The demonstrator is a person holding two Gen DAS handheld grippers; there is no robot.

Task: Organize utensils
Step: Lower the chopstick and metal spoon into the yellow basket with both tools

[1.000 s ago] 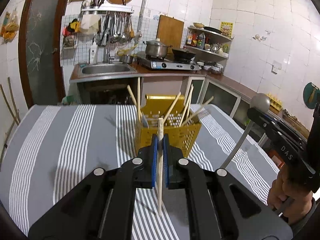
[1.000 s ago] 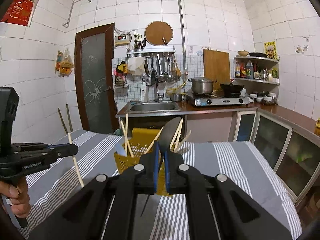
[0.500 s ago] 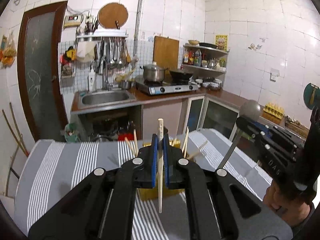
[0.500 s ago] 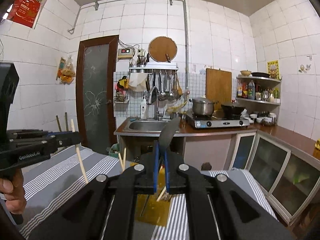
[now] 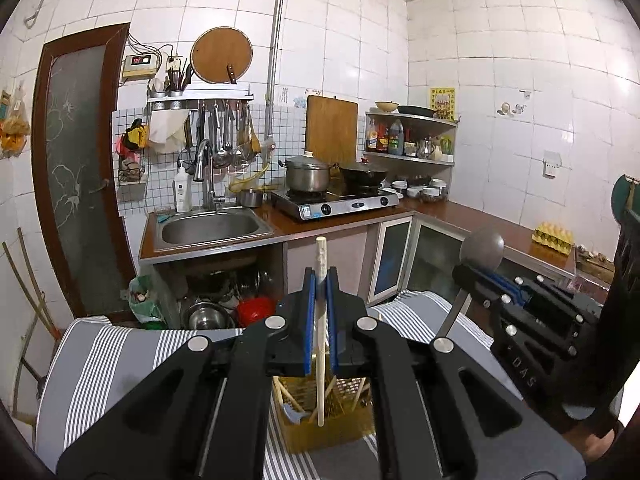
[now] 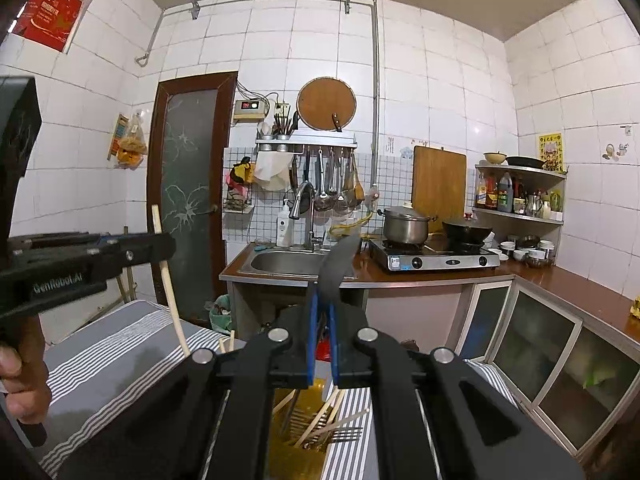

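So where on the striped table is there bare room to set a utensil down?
Bare striped cloth lies left of the yellow basket, out to the table's edge, and a strip lies to its right. The basket itself is crowded with chopsticks. Both tongs hang over it.

A pale wooden chopstick (image 5: 320, 344), a dull metal spoon (image 5: 481, 246), a yellow plastic basket (image 5: 332, 434), and striped cloth (image 5: 120, 356).

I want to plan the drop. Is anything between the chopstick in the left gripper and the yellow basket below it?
Nothing visible blocks it. The chopstick hangs upright in the left gripper, its lower end over the open basket, which already holds other chopsticks leaning beside that spot.
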